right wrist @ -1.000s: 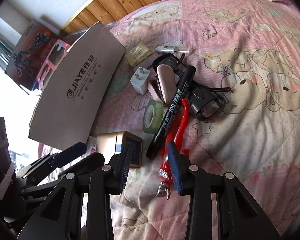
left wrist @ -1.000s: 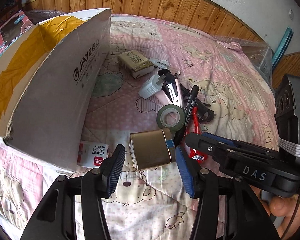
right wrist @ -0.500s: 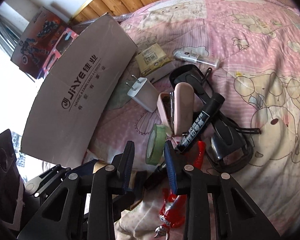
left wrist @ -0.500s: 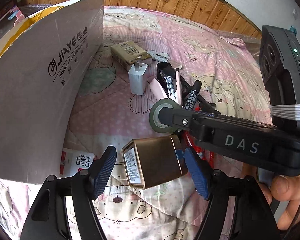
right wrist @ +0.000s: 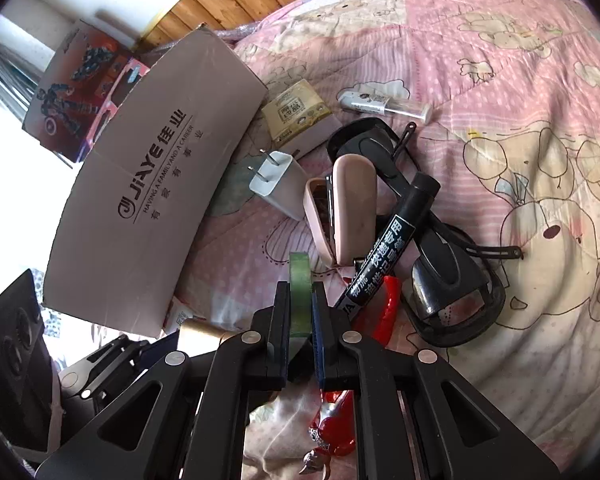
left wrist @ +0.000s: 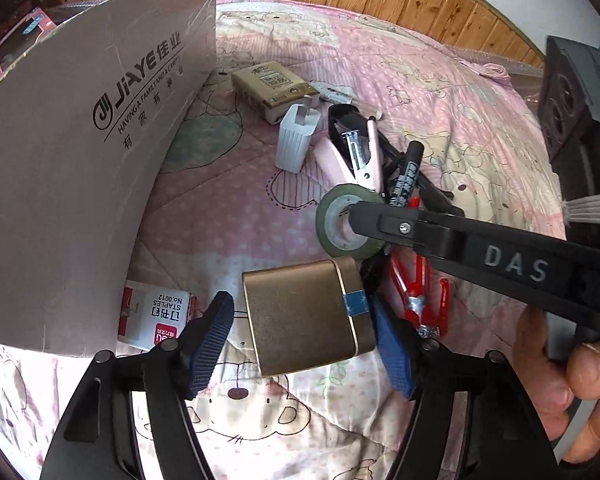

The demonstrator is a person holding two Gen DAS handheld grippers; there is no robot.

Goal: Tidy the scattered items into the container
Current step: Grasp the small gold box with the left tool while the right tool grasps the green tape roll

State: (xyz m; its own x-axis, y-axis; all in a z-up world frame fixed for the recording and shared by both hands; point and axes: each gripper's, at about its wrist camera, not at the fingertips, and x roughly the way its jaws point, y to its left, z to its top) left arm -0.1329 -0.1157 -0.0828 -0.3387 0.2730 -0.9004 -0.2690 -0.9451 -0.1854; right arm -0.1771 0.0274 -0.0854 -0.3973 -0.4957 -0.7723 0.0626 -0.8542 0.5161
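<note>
My left tongs [left wrist: 300, 344] stand spread around the gold metal box with rounded corners [left wrist: 304, 316]; the right blue pad [left wrist: 392, 354] touches its taped edge, while the left pad sits apart with a slim gap. Open quilt lies only on the near side. Just left, the white staple carton with red print [left wrist: 160, 314] is tucked under the lower edge of the grey cardboard box wall [left wrist: 80, 184], which closes off that whole side.

My right tongs [right wrist: 300, 316] are pressed onto the green tape roll [right wrist: 300, 280], pinching its rim edge-on; it stands upright on the pink quilted bedspread [right wrist: 500, 60]. Crowding it on the right are the red-handled pliers [right wrist: 386, 312] and the black marker pen [right wrist: 396, 240], which lies across the black goggles [right wrist: 452, 288]. Beyond the roll rest the pink stapler [right wrist: 348, 212], hinged open, and the white ribbed plug adapter [right wrist: 276, 184]. Farther off are the tan tissue packet [right wrist: 296, 112] and a small white tube [right wrist: 384, 104], with clear quilt past them up to wooden panelling [right wrist: 236, 12].
</note>
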